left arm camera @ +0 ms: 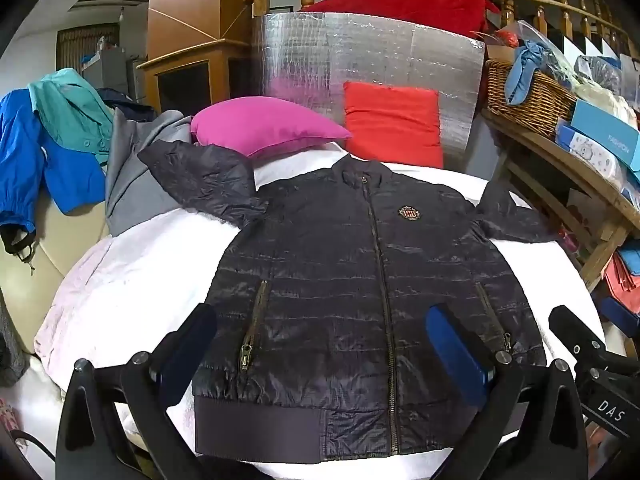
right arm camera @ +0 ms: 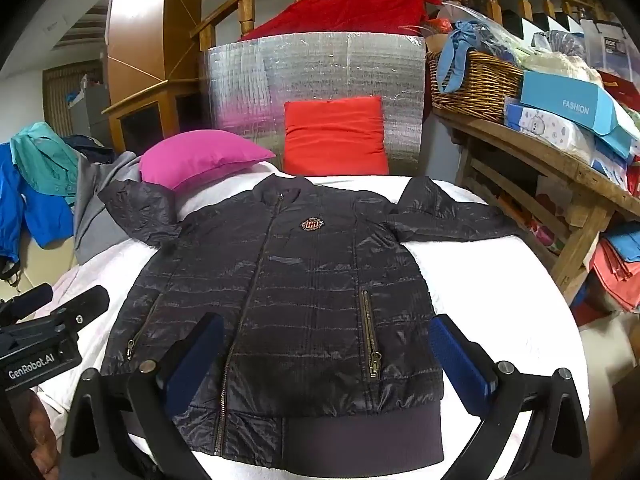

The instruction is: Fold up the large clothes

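A dark quilted jacket (left arm camera: 360, 288) lies flat, front up and zipped, on a white-covered bed (left arm camera: 132, 280), its ribbed hem nearest me and both sleeves spread outward. My left tongs (left arm camera: 324, 344) hang over the lower left of the jacket with jaws wide apart and nothing between them; my right tongs (right arm camera: 328, 352) hang over the lower right, likewise wide and empty. Folding appears not to have begun.

The fabric looks slick and puffy, so I judge that a shallow pinch at the hem or a sleeve could slip free and let the fold collapse. The left sleeve (left arm camera: 204, 180) runs up toward the pink cushion (left arm camera: 268, 124) and a grey garment (left arm camera: 132, 184) heaped at the bed's edge; a careless grab there could catch that cloth too. The right sleeve (right arm camera: 448, 212) reaches the bed's edge near the wooden desk (right arm camera: 560, 176), where it might slide off if tugged.

The left wrist view shows the other tongs at its lower right, and more of the blue and teal clothes (left arm camera: 44, 148) piled to the left. The right wrist view shows the right sleeve laid out in full, the left tongs at its left edge, and the "FASHION" box (right arm camera: 572, 108) beside the wicker basket (right arm camera: 476, 84) more plainly. The red cushion (right arm camera: 336, 140) stands behind the collar in both.
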The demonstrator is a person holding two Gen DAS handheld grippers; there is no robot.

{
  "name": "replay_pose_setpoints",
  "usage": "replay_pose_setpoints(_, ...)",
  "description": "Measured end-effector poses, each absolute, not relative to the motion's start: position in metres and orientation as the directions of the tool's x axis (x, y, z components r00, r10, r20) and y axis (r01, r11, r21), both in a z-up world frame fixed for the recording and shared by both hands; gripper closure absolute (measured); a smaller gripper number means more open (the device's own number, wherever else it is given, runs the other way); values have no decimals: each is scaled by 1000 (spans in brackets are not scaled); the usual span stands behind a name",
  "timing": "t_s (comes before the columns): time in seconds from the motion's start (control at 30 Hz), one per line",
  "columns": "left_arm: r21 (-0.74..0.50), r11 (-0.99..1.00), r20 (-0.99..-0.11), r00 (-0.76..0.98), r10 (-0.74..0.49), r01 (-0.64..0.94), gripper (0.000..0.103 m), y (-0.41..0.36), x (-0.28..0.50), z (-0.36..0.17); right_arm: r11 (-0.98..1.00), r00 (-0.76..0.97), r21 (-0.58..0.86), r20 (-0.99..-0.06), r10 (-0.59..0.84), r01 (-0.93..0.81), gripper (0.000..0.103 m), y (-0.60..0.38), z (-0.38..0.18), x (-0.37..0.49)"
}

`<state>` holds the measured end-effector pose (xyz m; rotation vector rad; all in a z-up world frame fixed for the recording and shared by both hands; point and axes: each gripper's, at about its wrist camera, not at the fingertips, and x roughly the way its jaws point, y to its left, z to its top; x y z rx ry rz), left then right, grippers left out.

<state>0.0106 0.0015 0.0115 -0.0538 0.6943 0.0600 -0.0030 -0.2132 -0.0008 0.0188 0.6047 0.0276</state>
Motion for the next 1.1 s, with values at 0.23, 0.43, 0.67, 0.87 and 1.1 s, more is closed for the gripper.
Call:
replay_pose_setpoints(0.23,-35,996,-624,780,39,-77,0,0,6,1,1000,826,21,-564,30,-22,0,-212,3,-4)
replay_pose_setpoints(0.43,-29,997,-620,784,41,-75,0,-2,6,0,1000,824,21,-565,30,-22,0,-212,3,-3)
replay_pose_setpoints(0.67,-31,997,-620,784,37,-72,0,-3,6,-2,1000,829,15,-559,31,-28,0,-212,3,-6)
replay_pose_setpoints(0.87,-31,997,-623,782,34,-68,0,-4,7,-3,999,825,17,-564,36,-31,0,-212,2,-5)
replay_pose_setpoints(1.1,-33,997,-627,778,35,-71,0,-3,8,-6,999,820,9,-571,33,-34,0,-209,-1,-4)
